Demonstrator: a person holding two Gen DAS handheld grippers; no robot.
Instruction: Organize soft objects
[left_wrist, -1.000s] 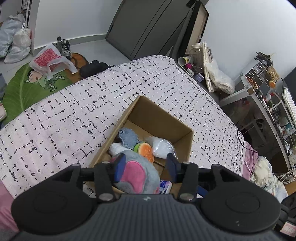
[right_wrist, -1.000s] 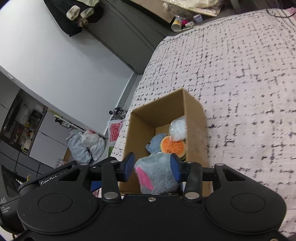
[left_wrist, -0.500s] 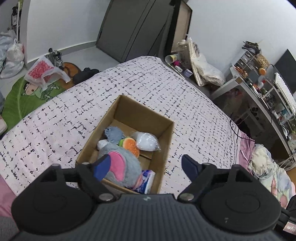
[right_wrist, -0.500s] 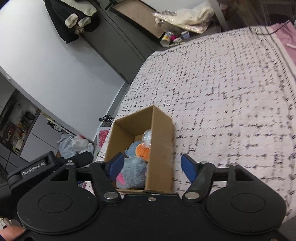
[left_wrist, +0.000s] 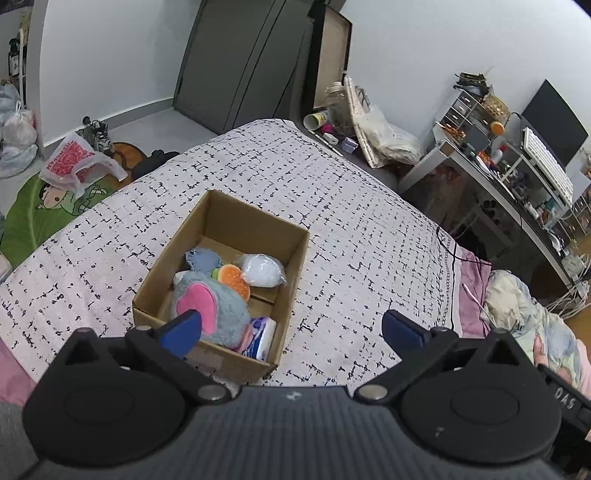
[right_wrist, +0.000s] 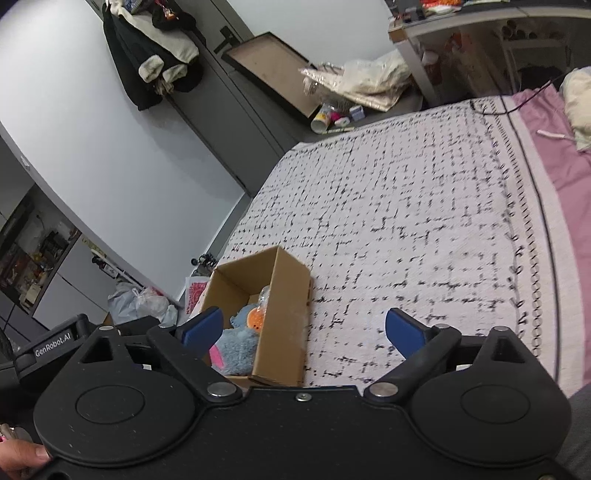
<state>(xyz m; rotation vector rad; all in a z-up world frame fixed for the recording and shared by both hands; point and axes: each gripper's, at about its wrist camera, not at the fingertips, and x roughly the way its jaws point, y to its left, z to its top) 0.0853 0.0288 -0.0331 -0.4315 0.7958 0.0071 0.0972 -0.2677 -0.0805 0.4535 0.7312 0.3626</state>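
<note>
Soft toys: your grey plush with the pink ear (left_wrist: 210, 314) is lying in the near end of the cardboard box (left_wrist: 291, 280), and nothing is gripping it.
Box contents: a burger-shaped toy (left_wrist: 233, 280) is sitting just beyond the plush, touching it; a clear bag of white filling (left_wrist: 262, 270) is resting beside the burger against the right wall; a small blue-grey plush (left_wrist: 203, 260) is lying behind them; a blue-and-white packet (left_wrist: 263, 338) is leaning in the near right corner.
Box: it is standing open-topped on the bed (left_wrist: 351, 206), on the white cover with the black dashes.
Left tongs (left_wrist: 291, 330): you are holding them spread wide and empty, hanging above the near edge of the box, the left blue pad overlapping the plush in the picture.
Right tongs (right_wrist: 304, 332): you are holding these spread wide and empty too, with the box (right_wrist: 284, 317) sitting between the pads and toward the left one; the plush (right_wrist: 236, 349) and the orange burger toy (right_wrist: 255, 320) are showing inside it.
Floor: a green mat (left_wrist: 33, 214) and a plastic bag with red print (left_wrist: 74, 162) are lying beyond the bed's far left side.
</note>
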